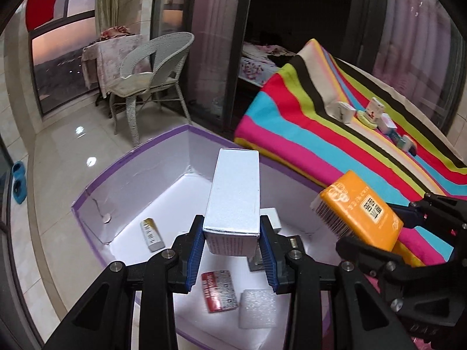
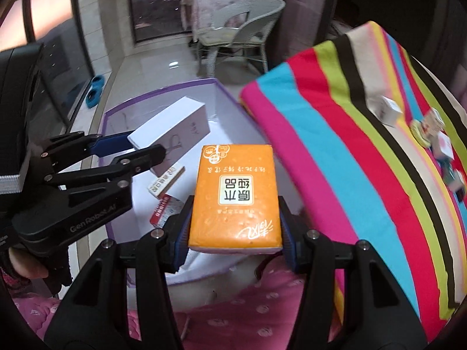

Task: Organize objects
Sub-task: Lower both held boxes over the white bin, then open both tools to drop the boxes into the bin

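My left gripper (image 1: 232,233) is shut on a long white box (image 1: 233,195), held above the purple-rimmed open box (image 1: 87,198). In the right wrist view the same white box (image 2: 175,131) hangs over the purple-rimmed box (image 2: 116,110), clamped by the left gripper (image 2: 146,145). My right gripper (image 2: 235,233) is shut on an orange tissue pack (image 2: 236,195), near the box's right edge. The orange pack (image 1: 359,215) shows at the right of the left wrist view, held by the right gripper (image 1: 376,230). Inside the box lie a red card (image 1: 219,290), a small stick-shaped packet (image 1: 151,234) and a white foam piece (image 1: 258,307).
A striped cloth (image 1: 306,128) covers the surface to the right, with several small boxes (image 1: 376,116) on it. A white wicker chair (image 1: 151,78) and a draped table stand by the window. Blue slippers (image 1: 19,182) lie on the tiled floor. Pink fabric (image 2: 248,306) shows below.
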A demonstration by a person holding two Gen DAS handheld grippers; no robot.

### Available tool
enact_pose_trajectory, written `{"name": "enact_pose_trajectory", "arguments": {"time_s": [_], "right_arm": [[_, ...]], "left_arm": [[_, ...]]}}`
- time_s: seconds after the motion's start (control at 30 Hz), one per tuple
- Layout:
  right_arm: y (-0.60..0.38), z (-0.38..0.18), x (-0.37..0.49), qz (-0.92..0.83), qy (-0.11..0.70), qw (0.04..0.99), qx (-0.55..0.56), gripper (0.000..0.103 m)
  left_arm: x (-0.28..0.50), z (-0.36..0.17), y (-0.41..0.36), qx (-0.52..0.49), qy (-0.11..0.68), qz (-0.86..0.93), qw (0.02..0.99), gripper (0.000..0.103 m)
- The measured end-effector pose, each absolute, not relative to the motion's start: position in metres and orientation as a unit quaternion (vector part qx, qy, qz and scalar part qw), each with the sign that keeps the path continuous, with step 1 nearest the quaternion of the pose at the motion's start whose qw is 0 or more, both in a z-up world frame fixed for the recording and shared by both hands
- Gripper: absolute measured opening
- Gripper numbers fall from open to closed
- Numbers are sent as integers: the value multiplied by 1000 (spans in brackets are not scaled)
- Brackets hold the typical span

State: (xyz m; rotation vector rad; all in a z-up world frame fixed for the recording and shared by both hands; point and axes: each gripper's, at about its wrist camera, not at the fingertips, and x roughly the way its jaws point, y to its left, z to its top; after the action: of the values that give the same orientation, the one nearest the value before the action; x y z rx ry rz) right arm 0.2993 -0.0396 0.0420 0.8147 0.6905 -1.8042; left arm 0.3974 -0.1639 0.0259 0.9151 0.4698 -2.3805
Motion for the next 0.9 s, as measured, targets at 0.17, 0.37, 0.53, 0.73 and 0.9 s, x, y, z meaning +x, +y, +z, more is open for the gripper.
{"name": "enact_pose_trajectory", "arguments": {"time_s": [0.17, 0.37, 0.53, 0.73, 0.9], "right_arm": [[-47, 32, 302, -731, 290, 517, 339, 56], [-55, 23, 304, -703, 292, 546, 349, 57], [-42, 29, 284, -723, 268, 538, 340, 67], [29, 39, 184, -810, 167, 422, 372, 73], [108, 36, 77, -858, 75, 282, 423, 76]], "left_arm": [[397, 18, -171, 353, 176, -873, 286, 38], [390, 14, -178, 370, 196, -852, 314, 42], [378, 21, -173, 362, 206, -847, 330, 77], [328, 35, -140, 352, 200, -876, 263, 83], [233, 47, -120, 372, 195, -887, 195, 83]]}}
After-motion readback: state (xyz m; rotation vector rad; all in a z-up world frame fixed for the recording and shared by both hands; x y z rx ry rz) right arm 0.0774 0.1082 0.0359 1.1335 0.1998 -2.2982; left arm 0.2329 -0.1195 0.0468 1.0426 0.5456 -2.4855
